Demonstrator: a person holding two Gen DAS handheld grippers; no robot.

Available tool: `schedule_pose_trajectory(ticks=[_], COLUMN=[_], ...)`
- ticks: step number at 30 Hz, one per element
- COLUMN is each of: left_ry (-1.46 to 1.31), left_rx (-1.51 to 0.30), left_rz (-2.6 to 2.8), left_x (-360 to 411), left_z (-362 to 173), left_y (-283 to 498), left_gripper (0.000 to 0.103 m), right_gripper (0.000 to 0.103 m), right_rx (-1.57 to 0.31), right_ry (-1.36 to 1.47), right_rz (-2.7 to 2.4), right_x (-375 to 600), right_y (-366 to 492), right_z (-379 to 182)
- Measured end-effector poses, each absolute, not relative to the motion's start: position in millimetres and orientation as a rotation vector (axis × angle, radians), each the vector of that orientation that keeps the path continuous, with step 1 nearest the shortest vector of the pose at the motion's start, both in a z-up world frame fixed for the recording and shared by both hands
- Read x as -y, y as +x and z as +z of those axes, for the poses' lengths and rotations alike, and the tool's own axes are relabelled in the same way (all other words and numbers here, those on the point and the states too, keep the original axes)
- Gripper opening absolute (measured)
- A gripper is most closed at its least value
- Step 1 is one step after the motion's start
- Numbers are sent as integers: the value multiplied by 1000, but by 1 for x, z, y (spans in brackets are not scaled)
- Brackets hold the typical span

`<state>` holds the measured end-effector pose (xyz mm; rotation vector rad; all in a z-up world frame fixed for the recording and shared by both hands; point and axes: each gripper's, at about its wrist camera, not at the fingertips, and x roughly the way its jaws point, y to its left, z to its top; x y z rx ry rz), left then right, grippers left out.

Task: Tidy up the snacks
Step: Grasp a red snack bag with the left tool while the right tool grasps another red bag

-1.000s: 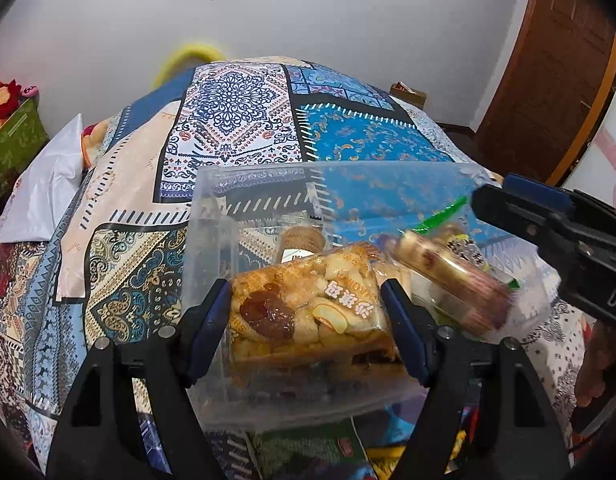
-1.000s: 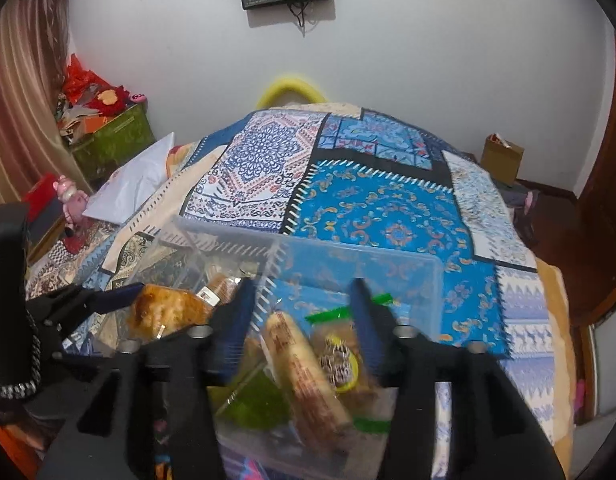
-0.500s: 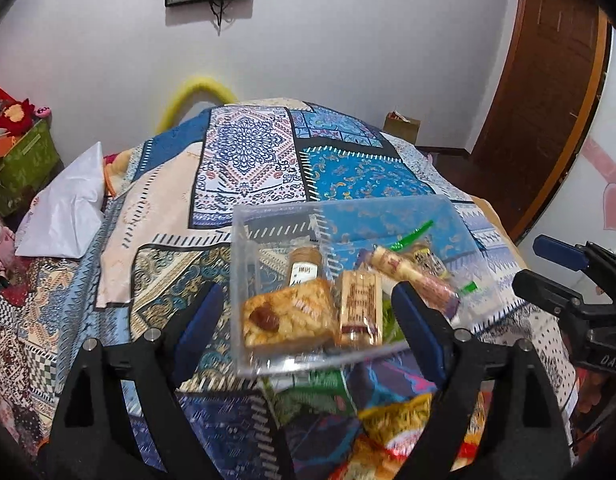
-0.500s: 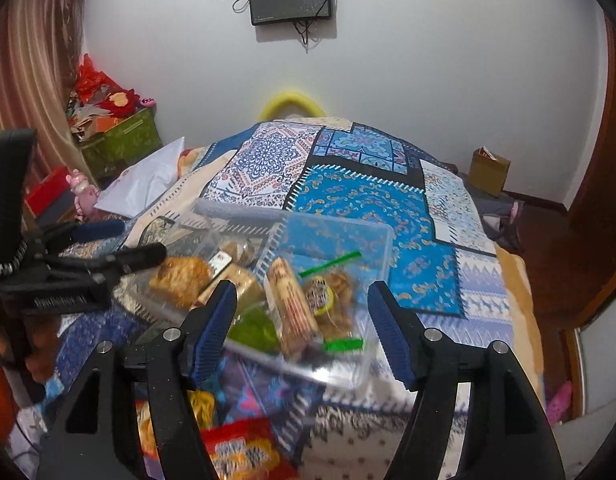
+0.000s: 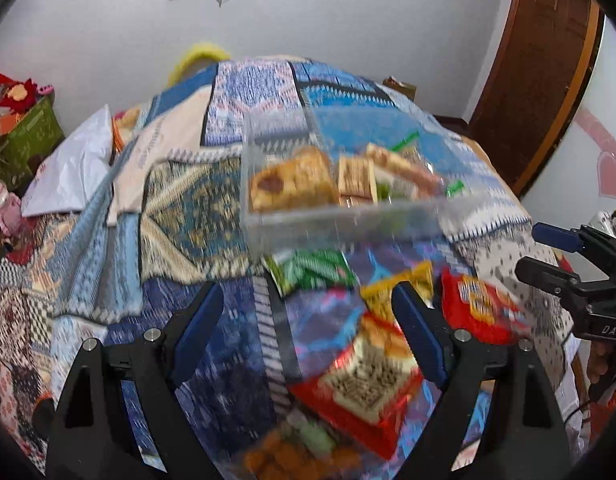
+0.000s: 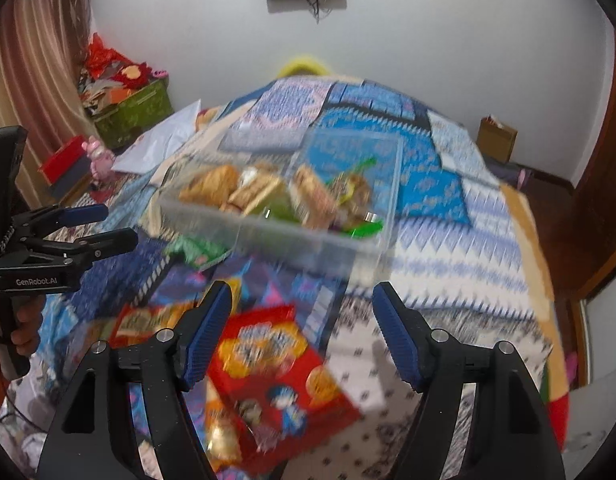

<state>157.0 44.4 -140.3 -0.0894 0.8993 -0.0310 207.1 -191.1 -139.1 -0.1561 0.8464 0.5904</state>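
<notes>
Lately we drew both grippers back from clear bin (image 5: 339, 216) on quilt (image 5: 188, 184). Left gripper (image 5: 304, 320) and right gripper (image 6: 302, 328) gaped wide, held nothing. Bin half-filled; red packet (image 6: 276, 364) and green packet (image 5: 311, 272) lay loose nearer us, awaiting sorting.

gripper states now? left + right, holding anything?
Left tool: open, holding nothing, above loose snack packets.
Right tool: open, holding nothing, above the red snack bag.
</notes>
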Motion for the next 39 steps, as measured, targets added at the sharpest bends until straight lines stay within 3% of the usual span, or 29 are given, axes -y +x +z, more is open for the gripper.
schedule_pose_trajectory(ticks=[11, 15, 26, 30, 39], left_ry=[-80, -60, -108, -137, -138], left_rx=[-948, -960, -1054, -1057, -1015], left_rz=[-115, -152, -133, -118, -107], left_x=[-17, -6, -10, -13, -13], left_z=[-167, -173, -204, -210, -205], left_y=[129, 127, 149, 155, 149], left_gripper=[86, 86, 86, 70, 62], right_gripper=[71, 81, 84, 84, 72], right_rx=[-991, -997, -1010, -1018, -995], right_ry=[-123, -139, -124, -89, -50], right_rz=[643, 635, 615, 624, 615], right_x=[190, 186, 189, 192, 199], right_y=[185, 185, 204, 209, 206], right_z=[-180, -186, -196, -199, -197])
